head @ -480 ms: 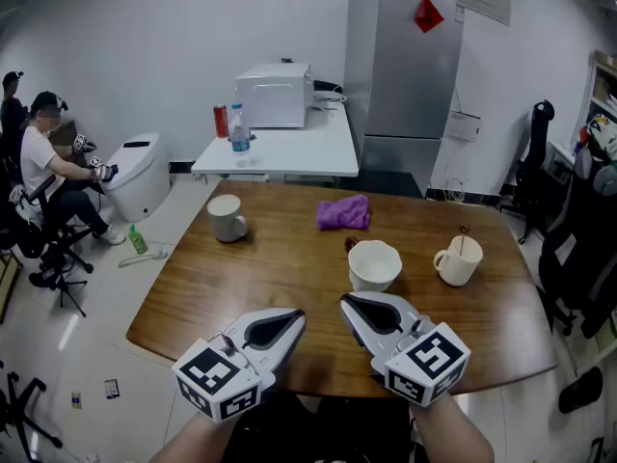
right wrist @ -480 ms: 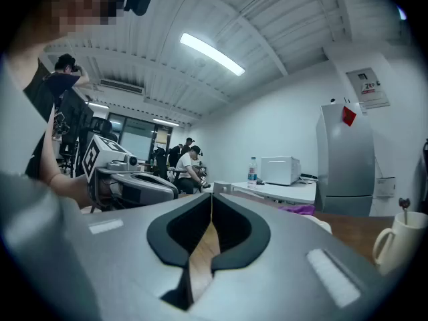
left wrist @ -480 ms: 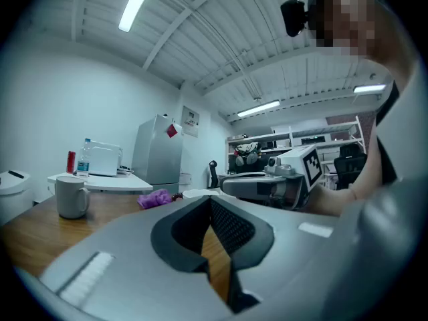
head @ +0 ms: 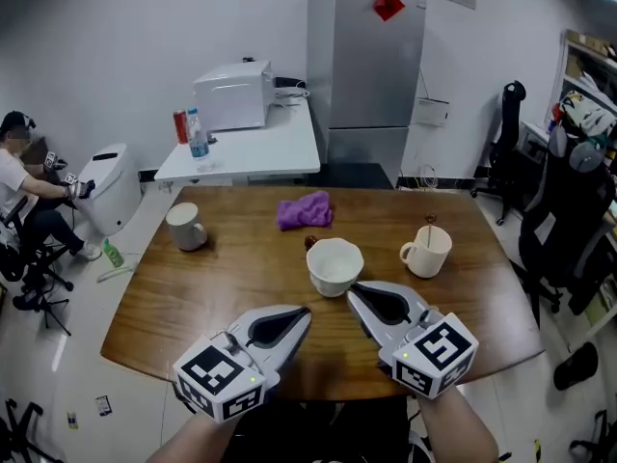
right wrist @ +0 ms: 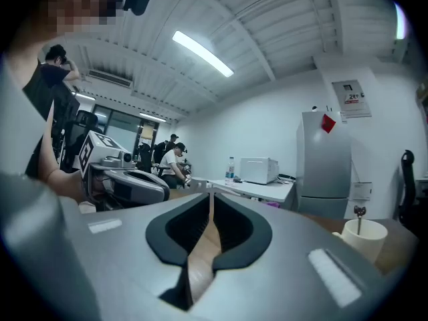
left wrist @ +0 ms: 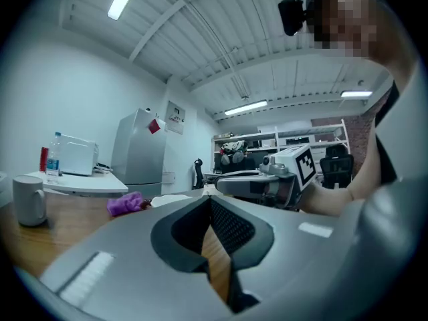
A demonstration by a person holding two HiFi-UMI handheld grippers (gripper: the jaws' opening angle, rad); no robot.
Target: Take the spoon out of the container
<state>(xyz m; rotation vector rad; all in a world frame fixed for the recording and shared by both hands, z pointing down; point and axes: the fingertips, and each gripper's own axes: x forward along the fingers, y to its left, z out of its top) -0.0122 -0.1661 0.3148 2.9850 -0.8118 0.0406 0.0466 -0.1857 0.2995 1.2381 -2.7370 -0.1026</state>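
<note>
**Head view.** One wooden tabletop (head: pixel 193 297) carries two mugs, one bowl and one cloth. The single spoon (head: pixel 430 225) stands upright in the cream mug (head: pixel 424 253) at the right side of the tabletop, its handle rising above the rim. The white bowl (head: pixel 335 265) sits near the middle, the purple cloth (head: pixel 306 210) lies behind it, and the grey mug (head: pixel 185 227) stands well apart at the left. Two devices are held low over the near edge: the left hand-held gripper (head: pixel 305 311) and the right hand-held gripper (head: pixel 352 291), the latter's tip just beside the bowl. Behind stand one white table (head: pixel 260 152) and one refrigerator (head: pixel 364 75).

**Left gripper view.** The jaws of the left hand-held gripper are clenched tip to tip, with nothing between them. The grey mug, the purple cloth and the other device's marker cube appear beyond.

**Right gripper view.** The jaws of the right hand-held gripper are likewise pressed together and empty. The cream mug with its one spoon appears at the right edge, apart from the jaws.
</note>
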